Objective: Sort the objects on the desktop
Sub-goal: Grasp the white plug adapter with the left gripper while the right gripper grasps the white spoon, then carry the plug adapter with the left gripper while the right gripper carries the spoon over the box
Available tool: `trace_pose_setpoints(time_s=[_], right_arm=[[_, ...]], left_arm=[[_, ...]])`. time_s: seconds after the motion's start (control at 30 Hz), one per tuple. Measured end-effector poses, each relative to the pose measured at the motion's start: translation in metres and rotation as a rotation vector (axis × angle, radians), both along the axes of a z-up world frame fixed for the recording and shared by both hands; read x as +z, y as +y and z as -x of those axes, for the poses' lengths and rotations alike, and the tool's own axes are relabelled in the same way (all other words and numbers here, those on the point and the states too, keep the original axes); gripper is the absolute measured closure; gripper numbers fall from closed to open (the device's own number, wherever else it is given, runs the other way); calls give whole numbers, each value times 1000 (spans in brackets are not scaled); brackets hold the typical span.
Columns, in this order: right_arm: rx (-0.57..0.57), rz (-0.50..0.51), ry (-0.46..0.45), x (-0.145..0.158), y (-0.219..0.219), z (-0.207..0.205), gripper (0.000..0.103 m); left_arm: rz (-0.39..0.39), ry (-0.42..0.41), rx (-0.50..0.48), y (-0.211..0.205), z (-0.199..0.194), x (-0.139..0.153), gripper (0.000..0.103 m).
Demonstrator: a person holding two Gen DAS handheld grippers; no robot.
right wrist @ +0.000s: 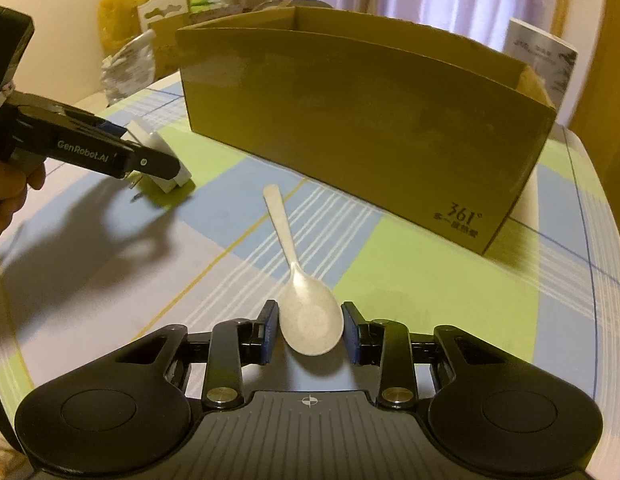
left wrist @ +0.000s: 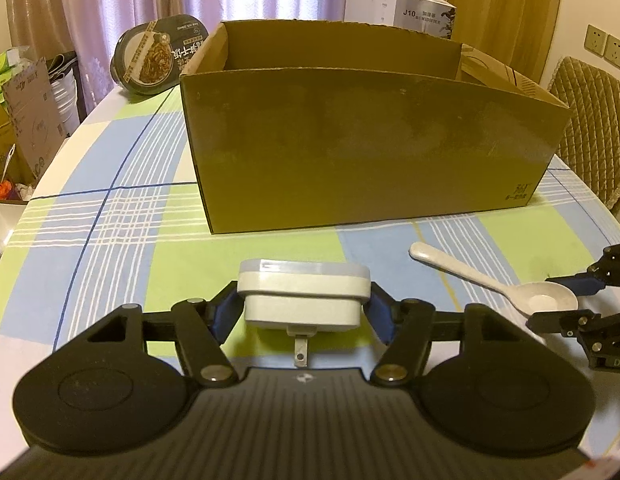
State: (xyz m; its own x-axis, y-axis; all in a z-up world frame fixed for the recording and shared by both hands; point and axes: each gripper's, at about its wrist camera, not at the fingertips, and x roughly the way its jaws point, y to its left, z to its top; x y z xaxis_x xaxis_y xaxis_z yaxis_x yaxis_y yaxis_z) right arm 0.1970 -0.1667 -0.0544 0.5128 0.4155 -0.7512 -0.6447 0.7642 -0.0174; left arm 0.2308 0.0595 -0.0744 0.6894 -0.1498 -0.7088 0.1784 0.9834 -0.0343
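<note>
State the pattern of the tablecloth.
The tablecloth is a plaid of light blue, lime green and white, clearest in the right wrist view.

The cardboard box (left wrist: 366,152) is the landmark: open-topped, brown, standing upright on the checked cloth, with a printed "361°" mark at the lower corner of its long front wall and an inner divider visible near the back. In front of that wall, toward its left half, sits the white plug adapter (left wrist: 304,300), a rounded block in two stepped layers with a metal prong pointing away from the box. In front of the wall's right half lies the white spoon (right wrist: 306,296), flat, bowl facing up, handle angled toward the box and bowl farthest from it, well apart from the adapter.
</note>
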Motion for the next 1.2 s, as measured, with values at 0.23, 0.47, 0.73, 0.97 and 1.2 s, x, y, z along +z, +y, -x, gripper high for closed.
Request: trace_pose_setpoints(time_s=[0.23, 0.47, 0.73, 0.97, 1.2], right_arm=[[-80, -19, 18, 7, -12, 12, 74], [-119, -21, 33, 10, -27, 33, 74], [-154, -34, 30, 3, -32, 51, 53], [-176, -55, 6, 1, -35, 51, 51], [-183, -68, -5, -1, -35, 47, 51]], left_arm=[[32, 0, -23, -8, 18, 9, 43], [83, 15, -76, -32, 54, 10, 43], [44, -5, -122, -50, 72, 7, 41], [41, -16, -112, -52, 72, 8, 33], [37, -17, -115, -54, 67, 3, 29]])
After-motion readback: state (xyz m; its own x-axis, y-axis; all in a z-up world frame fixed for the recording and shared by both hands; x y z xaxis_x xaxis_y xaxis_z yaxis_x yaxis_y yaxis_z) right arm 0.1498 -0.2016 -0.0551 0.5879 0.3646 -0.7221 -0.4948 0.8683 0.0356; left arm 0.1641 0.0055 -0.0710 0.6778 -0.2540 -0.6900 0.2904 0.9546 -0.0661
